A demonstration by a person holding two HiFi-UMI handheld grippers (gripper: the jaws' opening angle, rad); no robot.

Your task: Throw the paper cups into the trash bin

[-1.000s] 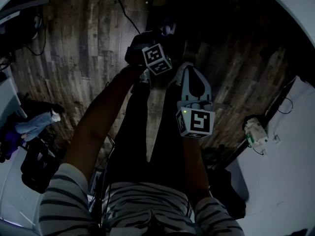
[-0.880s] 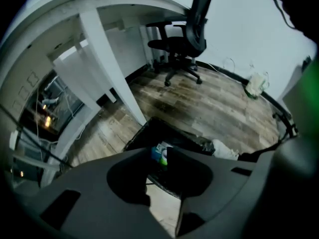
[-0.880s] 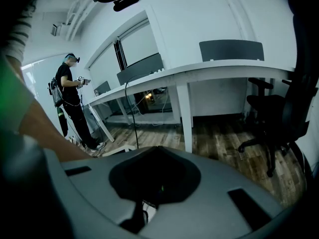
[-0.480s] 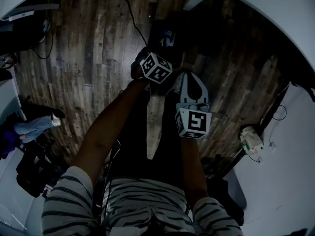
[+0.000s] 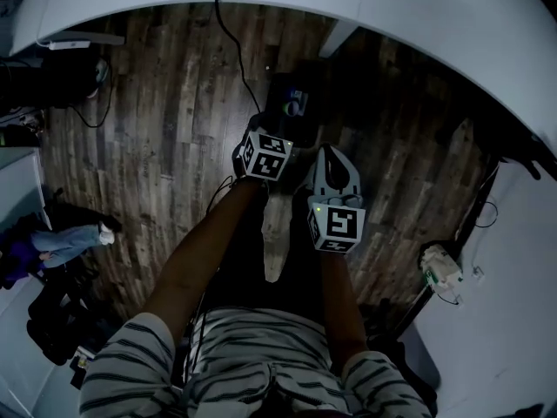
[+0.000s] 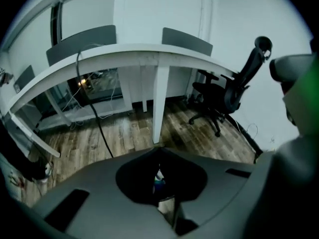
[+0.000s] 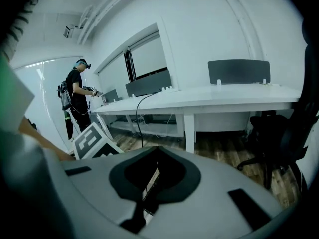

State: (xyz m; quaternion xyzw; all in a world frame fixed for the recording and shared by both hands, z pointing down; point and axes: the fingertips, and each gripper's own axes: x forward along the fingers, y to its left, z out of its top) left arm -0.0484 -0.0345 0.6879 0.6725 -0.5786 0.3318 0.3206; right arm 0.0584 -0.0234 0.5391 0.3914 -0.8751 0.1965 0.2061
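In the head view a dark trash bin stands on the wooden floor just beyond both grippers. A small blue and white thing shows inside it; I cannot tell whether it is a paper cup. My left gripper hangs over the bin's near side. Its jaws have just been closing and now meet, with nothing between them. Through the thin slit a speck of blue and white shows far below. My right gripper is beside it to the right. Its jaws are also together and empty.
A curved white desk runs across the top, with a leg and a black cable on the floor. A black office chair stands at the right. Another person stands far left.
Both grippers have risen away from the bin and drawn nearer each other. The left marker cube has rolled. The white desk now fills the top of the head view.
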